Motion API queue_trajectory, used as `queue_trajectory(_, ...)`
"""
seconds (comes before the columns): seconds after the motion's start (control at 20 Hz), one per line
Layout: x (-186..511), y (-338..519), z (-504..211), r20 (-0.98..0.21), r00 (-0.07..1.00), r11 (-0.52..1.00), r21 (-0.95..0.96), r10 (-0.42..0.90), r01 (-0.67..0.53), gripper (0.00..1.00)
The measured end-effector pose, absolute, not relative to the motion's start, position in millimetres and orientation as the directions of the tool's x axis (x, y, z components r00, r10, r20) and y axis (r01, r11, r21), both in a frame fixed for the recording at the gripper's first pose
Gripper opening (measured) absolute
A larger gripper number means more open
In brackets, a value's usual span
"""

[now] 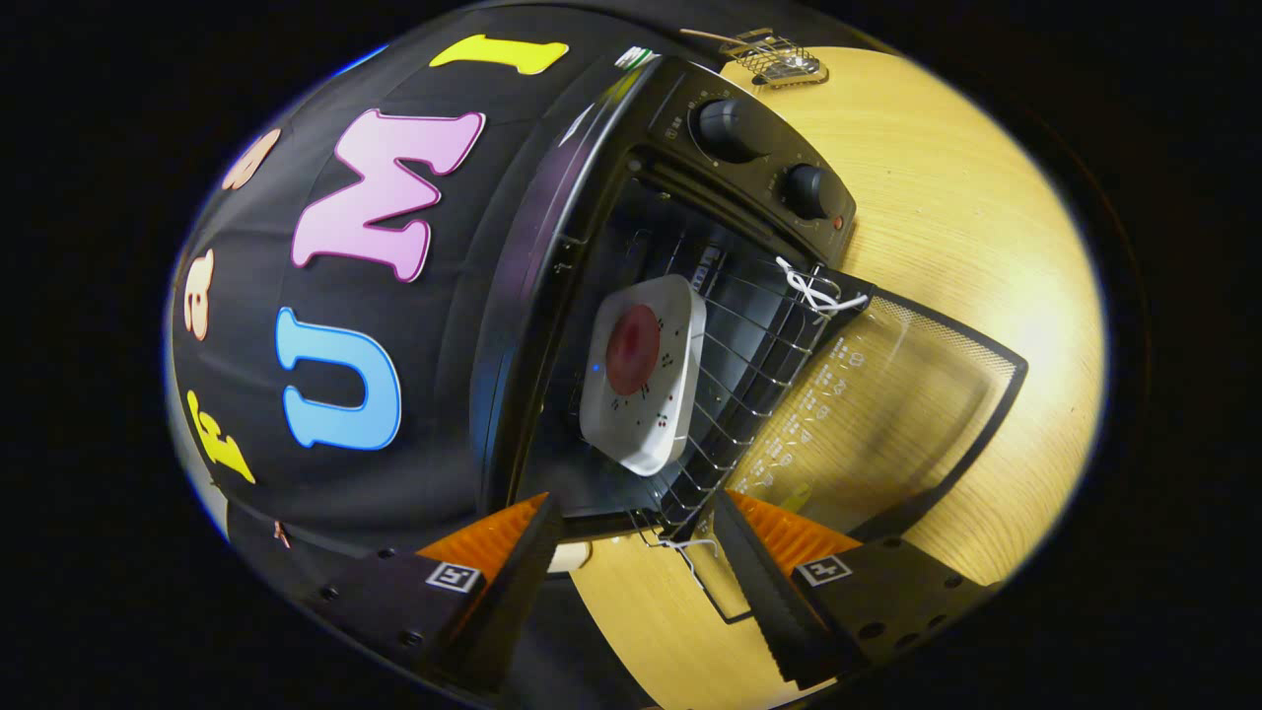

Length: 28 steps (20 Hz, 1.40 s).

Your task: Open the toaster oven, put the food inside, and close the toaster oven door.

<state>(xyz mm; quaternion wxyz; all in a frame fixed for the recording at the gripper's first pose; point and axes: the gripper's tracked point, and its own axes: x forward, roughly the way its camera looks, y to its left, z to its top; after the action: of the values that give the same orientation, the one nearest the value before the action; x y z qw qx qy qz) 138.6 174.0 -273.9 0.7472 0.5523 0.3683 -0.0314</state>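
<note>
The claw [631, 552] hangs released and empty, with the lowered oven door [887, 414] lying just beyond its fingers, plate [643, 370] already racked inside.

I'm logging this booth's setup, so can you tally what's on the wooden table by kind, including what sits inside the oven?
Toaster oven, door open: 1
Control knobs on it: 2
White plate with red food, on the oven rack: 1
Wire basket beyond the oven: 1
Gripper, fingers open and empty: 1
Total: 6
</note>
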Motion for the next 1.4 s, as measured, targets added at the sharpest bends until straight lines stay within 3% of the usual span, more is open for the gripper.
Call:
queue_trajectory(0.45,83,151,-258,-0.638,0.708,0.635,0.689,0.304,0.348,0.99)
queue_trajectory(0.75,48,138,-274,-0.7,0.676,0.856,0.476,0.23,0.201,0.99)
queue_trajectory(0.9,27,125,-295,-0.747,0.648,0.963,0.258,0.146,0.08,0.99)
queue_trajectory(1.4,2,132,-336,-0.77,0.632,0.977,-0.06,0.085,-0.206,0.99)
